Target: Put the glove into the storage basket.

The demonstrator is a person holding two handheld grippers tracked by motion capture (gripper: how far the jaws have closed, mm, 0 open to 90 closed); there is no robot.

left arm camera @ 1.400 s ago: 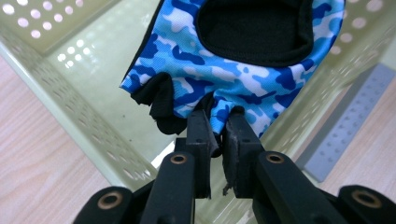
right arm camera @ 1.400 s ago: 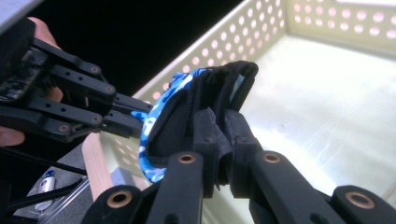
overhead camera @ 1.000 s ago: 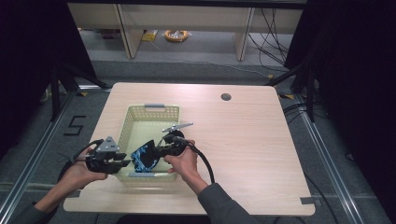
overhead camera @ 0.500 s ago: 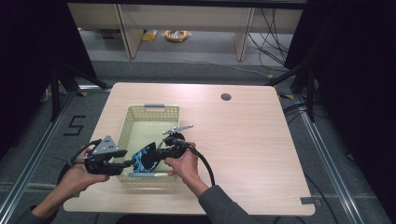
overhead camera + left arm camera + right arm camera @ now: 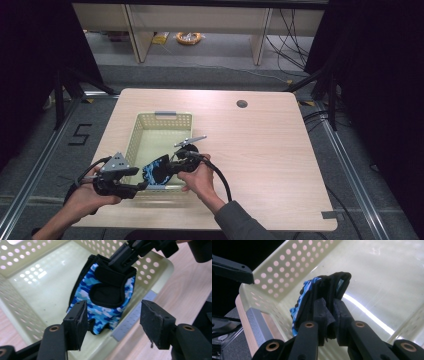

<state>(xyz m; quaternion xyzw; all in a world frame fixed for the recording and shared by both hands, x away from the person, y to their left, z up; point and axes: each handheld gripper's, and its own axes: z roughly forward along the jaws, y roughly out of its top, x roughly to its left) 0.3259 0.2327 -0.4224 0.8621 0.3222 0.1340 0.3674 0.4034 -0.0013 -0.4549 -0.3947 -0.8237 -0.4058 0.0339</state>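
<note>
High view: my right gripper [image 5: 167,166] clamps its fingers on the blue camouflage fabric glove [image 5: 155,173] above the pale yellow perforated plastic basket's [image 5: 165,118] near edge. My left gripper [image 5: 142,186] waits spread beside it; I judge it should close on the glove's lower hem next.

- right gripper [image 5: 329,312] jaws closed on black edge of glove [image 5: 322,292]
- glove blue camo and black, hanging over basket [image 5: 287,260]
- basket cream, perforated wall, grey label on rim
- other gripper's black jaw at upper left
</note>
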